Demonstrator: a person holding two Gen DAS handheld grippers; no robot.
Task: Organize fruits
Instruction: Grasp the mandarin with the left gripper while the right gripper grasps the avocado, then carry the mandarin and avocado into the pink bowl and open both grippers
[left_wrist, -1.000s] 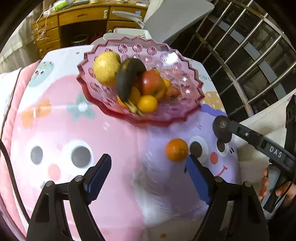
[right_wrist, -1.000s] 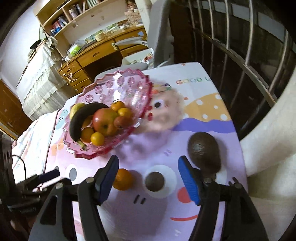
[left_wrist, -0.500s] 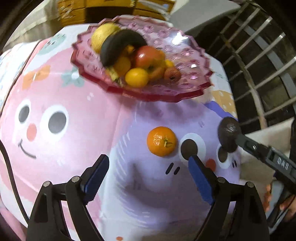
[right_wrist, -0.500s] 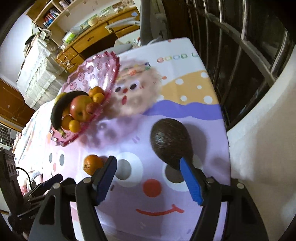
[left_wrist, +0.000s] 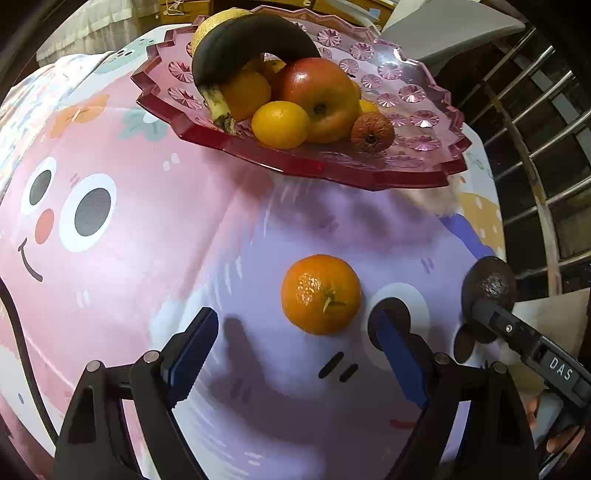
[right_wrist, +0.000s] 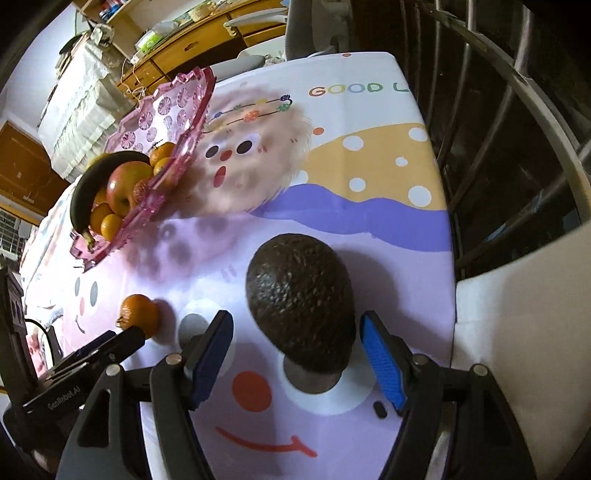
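Left hand-held gripper (left_wrist: 295, 354) released near tangerine (left_wrist: 320, 293); right hand-held gripper (right_wrist: 295, 354) released, straddling avocado (right_wrist: 300, 295); fruit bowl (left_wrist: 424, 168) beyond.

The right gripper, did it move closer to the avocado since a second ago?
Yes. The right gripper has come down toward the avocado, which lies on the tablecloth and now sits partly between its open fingers, untouched.

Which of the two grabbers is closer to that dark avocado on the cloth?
Right. The right gripper has the avocado between its open jaws, untouched. The left gripper hovers by the orange, well aside.
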